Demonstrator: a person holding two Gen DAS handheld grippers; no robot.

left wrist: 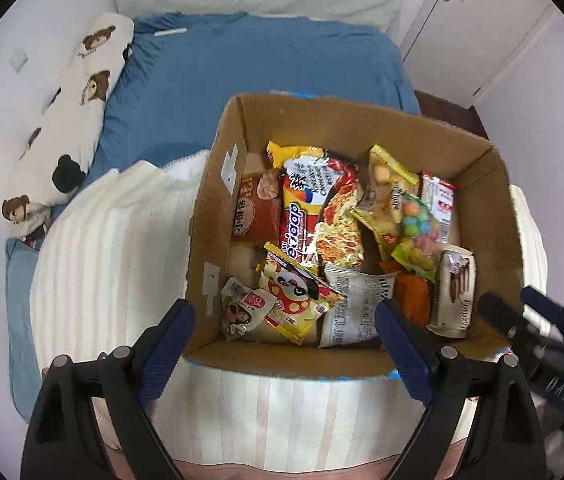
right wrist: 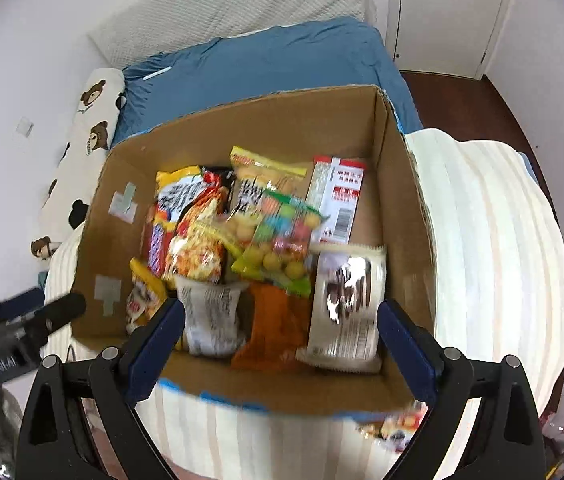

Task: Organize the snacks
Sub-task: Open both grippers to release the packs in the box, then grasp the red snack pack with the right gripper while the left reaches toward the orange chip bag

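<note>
An open cardboard box (left wrist: 218,208) (right wrist: 94,216) stands on a cream striped blanket and holds several snack packets: a red noodle pack (left wrist: 321,208), a yellow cartoon pack (left wrist: 297,292), a bag of coloured balls (left wrist: 417,232) (right wrist: 282,240), a white chocolate-stick pack (left wrist: 453,296) (right wrist: 345,304) and an orange pack (right wrist: 274,332). My left gripper (left wrist: 285,336) is open and empty above the box's near edge. My right gripper (right wrist: 282,336) is open and empty over the near right of the box. A loose packet (right wrist: 397,424) lies outside the near wall.
The blanket (left wrist: 114,248) covers a bed with a blue sheet (left wrist: 250,64). A long bear-print pillow (left wrist: 74,112) lies along the left wall. A white wardrobe (left wrist: 481,32) and dark floor (right wrist: 481,96) are at the far right.
</note>
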